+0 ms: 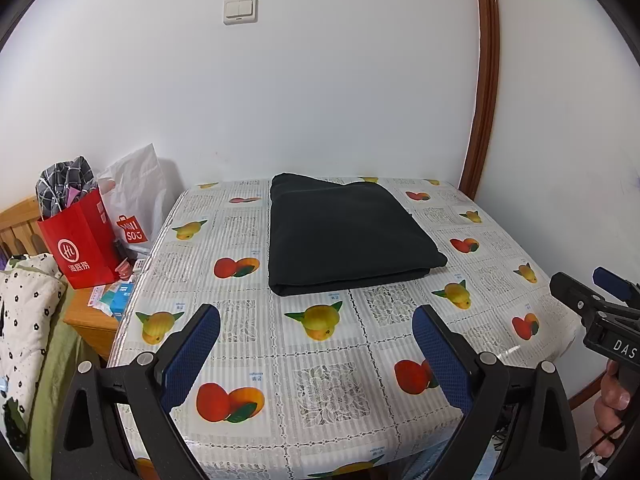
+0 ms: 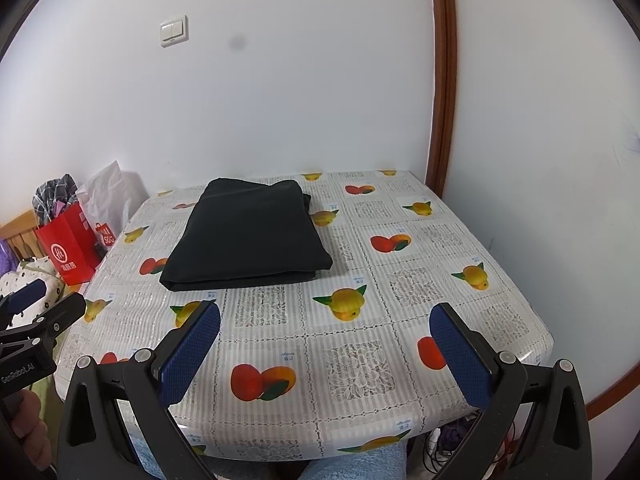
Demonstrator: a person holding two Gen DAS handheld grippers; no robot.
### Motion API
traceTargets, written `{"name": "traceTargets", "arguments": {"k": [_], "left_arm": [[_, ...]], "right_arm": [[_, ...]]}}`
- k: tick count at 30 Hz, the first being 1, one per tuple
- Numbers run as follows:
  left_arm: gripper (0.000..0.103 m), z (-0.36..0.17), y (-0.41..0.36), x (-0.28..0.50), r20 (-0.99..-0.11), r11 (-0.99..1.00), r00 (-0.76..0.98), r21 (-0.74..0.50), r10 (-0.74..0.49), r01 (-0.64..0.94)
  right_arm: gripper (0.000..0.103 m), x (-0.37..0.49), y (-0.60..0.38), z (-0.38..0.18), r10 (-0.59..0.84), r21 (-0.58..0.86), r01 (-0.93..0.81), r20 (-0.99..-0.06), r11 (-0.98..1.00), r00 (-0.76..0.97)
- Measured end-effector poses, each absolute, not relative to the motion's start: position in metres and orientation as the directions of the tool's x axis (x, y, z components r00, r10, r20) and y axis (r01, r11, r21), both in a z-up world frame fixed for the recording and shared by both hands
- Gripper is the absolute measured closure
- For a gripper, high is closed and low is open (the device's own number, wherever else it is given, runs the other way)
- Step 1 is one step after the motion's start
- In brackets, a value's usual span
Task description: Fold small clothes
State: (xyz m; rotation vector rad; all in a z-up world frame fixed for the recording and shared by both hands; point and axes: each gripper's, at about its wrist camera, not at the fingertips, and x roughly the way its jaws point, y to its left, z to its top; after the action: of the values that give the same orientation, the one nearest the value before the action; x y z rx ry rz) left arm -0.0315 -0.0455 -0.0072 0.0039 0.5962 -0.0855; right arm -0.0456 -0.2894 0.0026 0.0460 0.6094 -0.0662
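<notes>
The left gripper [image 1: 316, 344] and right gripper [image 2: 325, 344] are being held wide apart and empty above the table [image 2: 400, 360], while the folded black garment [image 1: 344, 236] is lying at its far side

A black folded garment [image 1: 344, 236] is laid on a white lace-patterned tablecloth [image 1: 360, 360] printed with red and yellow fruit; left of it, a red paper bag [image 1: 82, 240] is seen.

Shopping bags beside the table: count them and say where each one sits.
2. A red paper bag stuffed with checked cloth stands on the wooden stand left of the table. A white bag with a red logo leans behind it against the wall. Others may be hidden behind these.
</notes>
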Motion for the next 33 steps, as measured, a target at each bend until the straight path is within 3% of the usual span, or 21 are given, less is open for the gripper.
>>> {"name": "traceTargets", "arguments": {"k": [33], "left_arm": [[0.006, -0.0072, -0.0464, -0.0309, -0.562, 0.996, 0.823, -0.025, -0.084, 0.084]], "right_arm": [[0.000, -0.0465, -0.2862, 0.0052, -0.052, 0.032, 0.085, -0.569, 0.996, 0.820]]}}
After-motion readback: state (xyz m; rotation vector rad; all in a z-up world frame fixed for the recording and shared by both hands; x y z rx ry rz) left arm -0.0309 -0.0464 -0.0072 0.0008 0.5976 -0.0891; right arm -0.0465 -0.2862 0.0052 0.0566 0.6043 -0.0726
